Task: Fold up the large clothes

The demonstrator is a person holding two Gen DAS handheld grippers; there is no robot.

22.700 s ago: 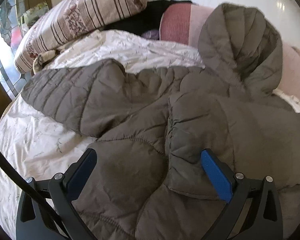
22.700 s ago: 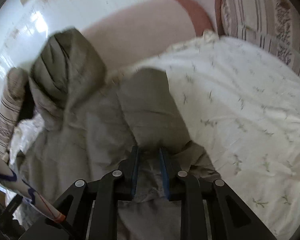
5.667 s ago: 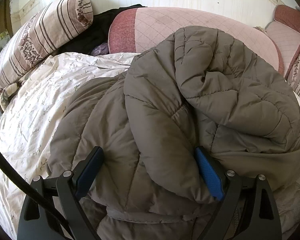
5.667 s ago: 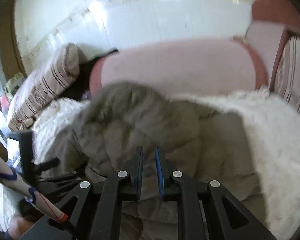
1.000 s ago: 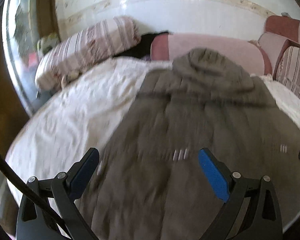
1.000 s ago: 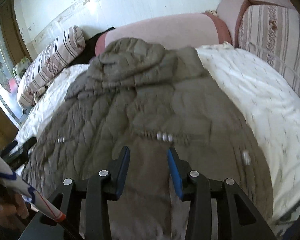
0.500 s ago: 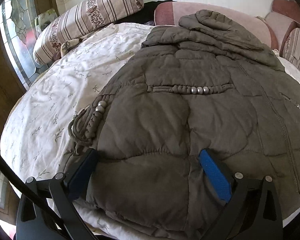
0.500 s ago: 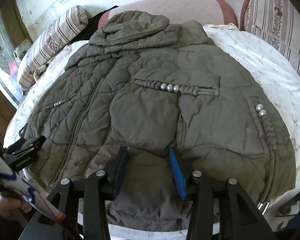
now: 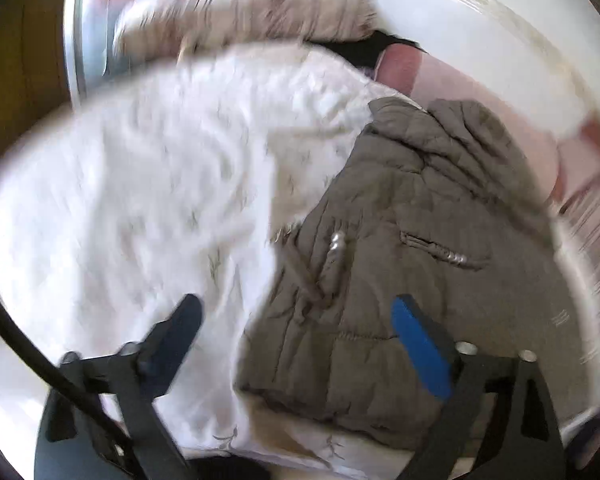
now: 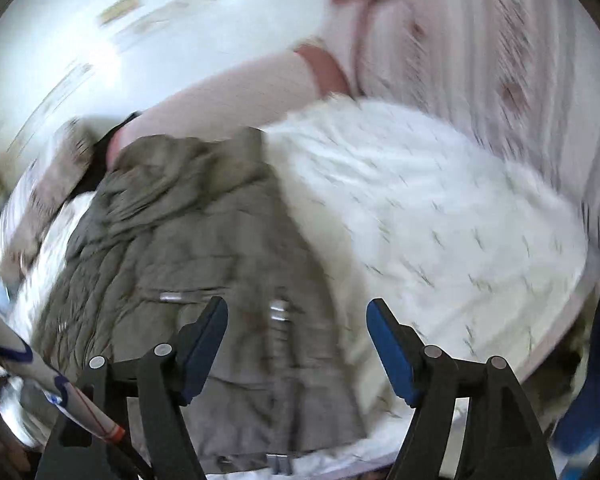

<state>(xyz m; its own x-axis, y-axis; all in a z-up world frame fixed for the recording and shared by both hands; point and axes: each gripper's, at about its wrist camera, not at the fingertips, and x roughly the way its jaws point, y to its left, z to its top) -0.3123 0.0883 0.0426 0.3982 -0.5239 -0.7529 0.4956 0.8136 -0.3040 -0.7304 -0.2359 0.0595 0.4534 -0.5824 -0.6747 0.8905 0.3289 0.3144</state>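
A grey-brown quilted hooded jacket (image 9: 412, 240) lies spread on a white floral bedsheet (image 9: 148, 208), hood toward the far pink cushions. My left gripper (image 9: 296, 316) is open and empty above the jacket's left hem edge. In the right wrist view the jacket (image 10: 204, 248) fills the left half and the sheet (image 10: 440, 224) the right. My right gripper (image 10: 296, 320) is open and empty over the jacket's right hem edge. Both views are motion-blurred.
A striped pillow (image 9: 260, 12) lies at the far left of the bed, a pink bolster (image 9: 480, 92) along the wall, and a striped cushion (image 10: 500, 60) at the right. The bed's front edge (image 10: 540, 360) is close below the grippers.
Both grippers have pulled off the jacket's hem and swung apart, left one leftward, right one rightward. The right jaws have opened wide. The jacket stays spread flat.
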